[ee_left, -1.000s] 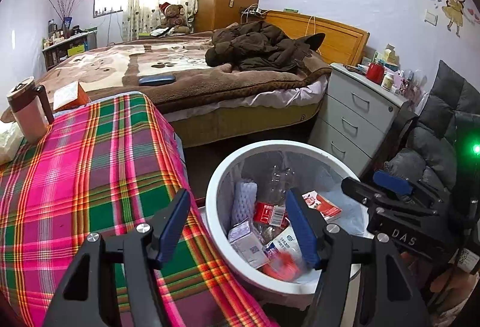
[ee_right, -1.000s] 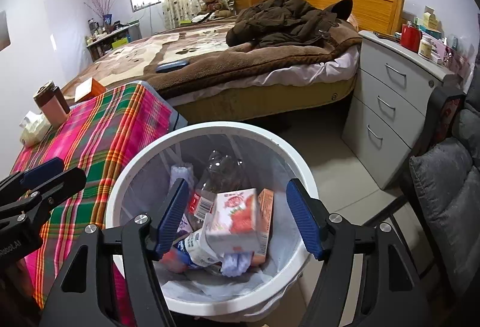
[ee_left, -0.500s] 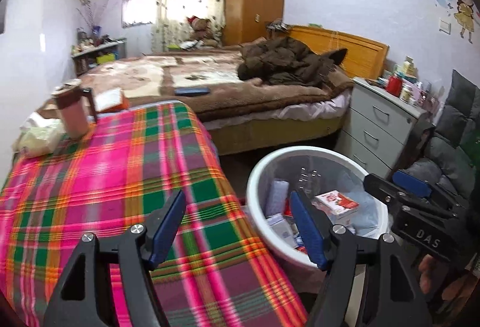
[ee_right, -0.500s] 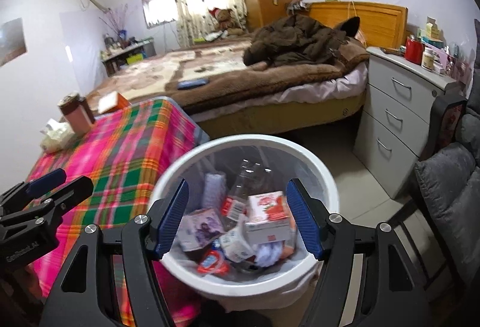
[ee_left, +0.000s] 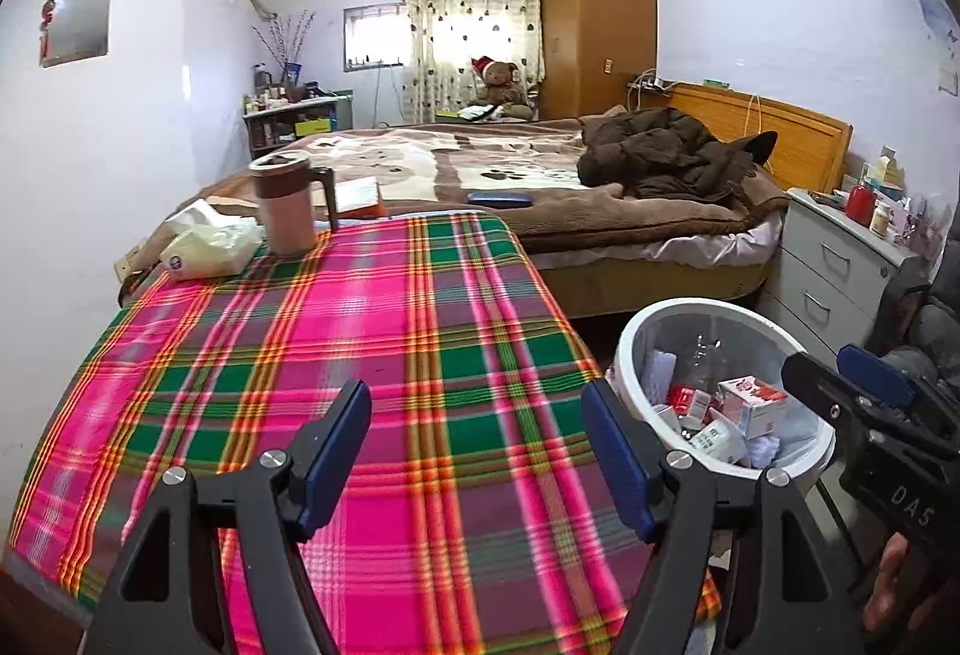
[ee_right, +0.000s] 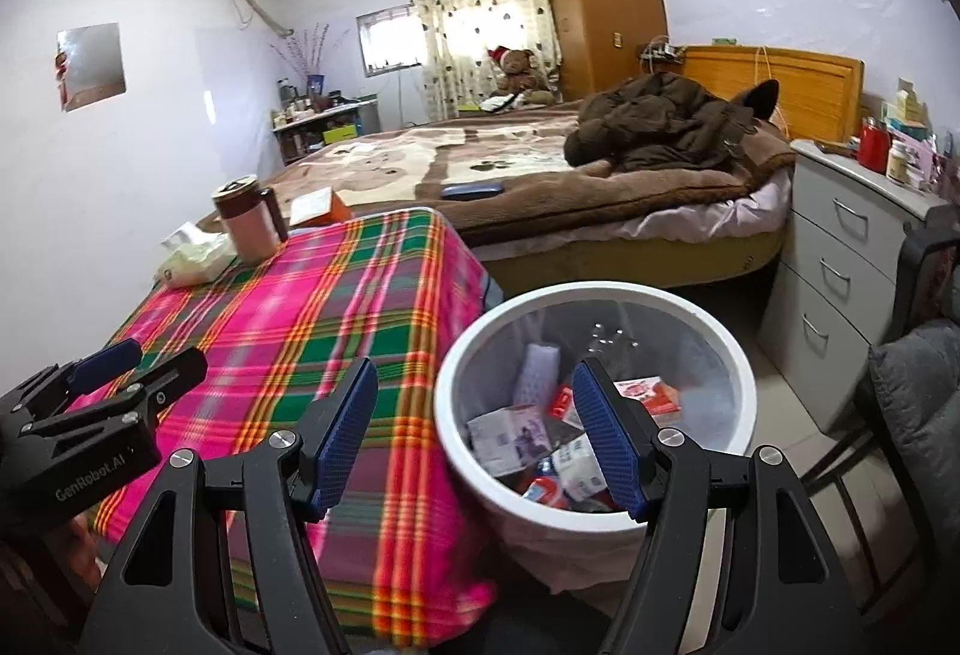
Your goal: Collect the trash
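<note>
Both views have swung away from the trash bin (ee_left: 630, 355) toward the plaid-covered desk (ee_left: 360, 355) since a second ago, so the bin that filled the frames then now sits off to the right, on the floor just beside the desk's corner. Its load of cartons (ee_right: 516, 433), a red-labelled wrapper and a clear plastic bottle lies loose inside a thin liner; all of it looks light, crushable and easy to pinch, while the bottle would be slick and apt to roll. What remains on the desk is at the far end: a soft tissue pack (ee_left: 207, 247), which may be the next piece of trash, though that is only a guess. It would give under the pads and is best taken across its narrow middle, not by the loose sheet sticking up. Touching or just beside it stands a lidded mug (ee_left: 288, 205), upright, heavier and easy to knock. An orange box (ee_left: 360, 196) lies behind them. The left gripper (ee_left: 474, 460) has just been opening and now stands spread with nothing between its pads, over the bare cloth. The right gripper (ee_right: 474, 436) is spread wide too, empty, straddling the desk edge and the bin rim.
</note>
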Demonstrator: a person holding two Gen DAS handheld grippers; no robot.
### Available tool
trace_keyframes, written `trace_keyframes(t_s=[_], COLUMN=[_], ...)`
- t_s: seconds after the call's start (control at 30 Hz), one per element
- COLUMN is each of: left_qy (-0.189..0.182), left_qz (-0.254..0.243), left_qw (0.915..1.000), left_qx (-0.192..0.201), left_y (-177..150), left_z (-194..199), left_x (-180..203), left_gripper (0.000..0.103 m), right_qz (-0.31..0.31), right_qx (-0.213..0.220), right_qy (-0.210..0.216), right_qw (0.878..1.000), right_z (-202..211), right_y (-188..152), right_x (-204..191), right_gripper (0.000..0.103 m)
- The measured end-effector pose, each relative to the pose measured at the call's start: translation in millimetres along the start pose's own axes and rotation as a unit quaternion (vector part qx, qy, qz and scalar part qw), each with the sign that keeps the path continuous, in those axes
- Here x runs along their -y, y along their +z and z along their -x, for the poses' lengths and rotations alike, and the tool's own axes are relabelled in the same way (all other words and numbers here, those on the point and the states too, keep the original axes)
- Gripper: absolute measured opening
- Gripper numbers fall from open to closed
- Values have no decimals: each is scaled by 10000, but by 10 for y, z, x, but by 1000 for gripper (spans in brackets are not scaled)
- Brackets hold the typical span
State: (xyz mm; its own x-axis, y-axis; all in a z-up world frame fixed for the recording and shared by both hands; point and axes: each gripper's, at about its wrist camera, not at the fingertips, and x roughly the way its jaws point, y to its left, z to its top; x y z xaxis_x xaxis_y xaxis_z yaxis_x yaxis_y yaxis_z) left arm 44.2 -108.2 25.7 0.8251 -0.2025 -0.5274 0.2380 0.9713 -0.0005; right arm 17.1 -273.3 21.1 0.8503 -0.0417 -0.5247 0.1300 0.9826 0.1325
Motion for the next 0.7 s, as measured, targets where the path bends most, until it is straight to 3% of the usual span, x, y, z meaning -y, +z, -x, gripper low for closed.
trace_keyframes(t_s=[0.27, 0.7], left_qy=[201, 296], left_qz=[137, 160], left_qw=[9994, 9991], left_qx=[245, 273], left_y=[-145, -240], left_z=[201, 291], left_x=[-156, -253], left_gripper=[74, 74], right_qz=[105, 191], right_qx=[79, 77], right_qy=[107, 130], right_qw=[9999, 9997], right_z=[38, 65], right_y=[-79, -153], right_x=[-133, -256], right_gripper=[69, 69])
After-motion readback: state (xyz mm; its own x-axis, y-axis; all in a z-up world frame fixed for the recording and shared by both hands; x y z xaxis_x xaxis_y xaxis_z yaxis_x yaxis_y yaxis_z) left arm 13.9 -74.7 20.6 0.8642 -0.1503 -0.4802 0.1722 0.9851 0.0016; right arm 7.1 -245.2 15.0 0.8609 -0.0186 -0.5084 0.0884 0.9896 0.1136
